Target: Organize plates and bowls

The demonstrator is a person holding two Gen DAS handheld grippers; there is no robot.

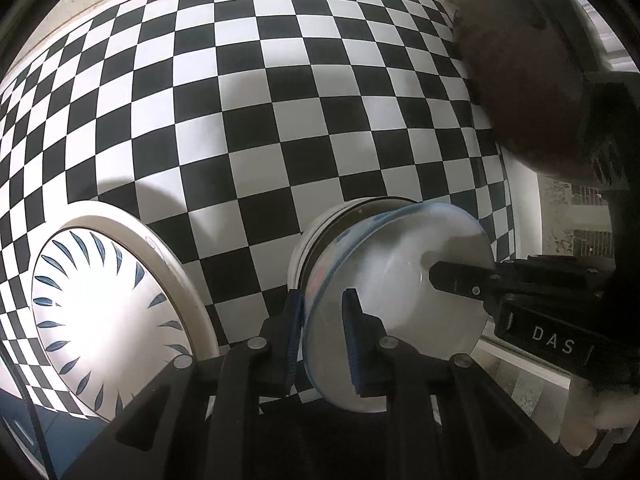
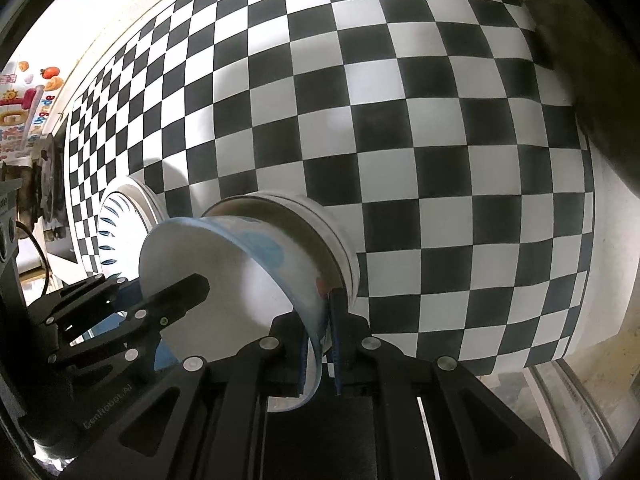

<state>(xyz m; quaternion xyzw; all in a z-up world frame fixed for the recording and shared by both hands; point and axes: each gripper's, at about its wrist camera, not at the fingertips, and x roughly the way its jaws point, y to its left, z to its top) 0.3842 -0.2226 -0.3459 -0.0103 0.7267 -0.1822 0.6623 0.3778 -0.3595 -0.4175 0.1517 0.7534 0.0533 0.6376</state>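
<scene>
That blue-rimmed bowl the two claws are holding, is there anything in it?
Empty: the bowl shows a bare white inside in both views. It sits nested in another bowl, with both grippers clamped on its rim.

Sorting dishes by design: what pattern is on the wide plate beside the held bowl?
The wide white plate has dark blue leaf-like strokes radiating round its rim; the left wrist view shows it best.

Strong fisheye warp, glare on patterned plate, perhaps overexposed.
</scene>
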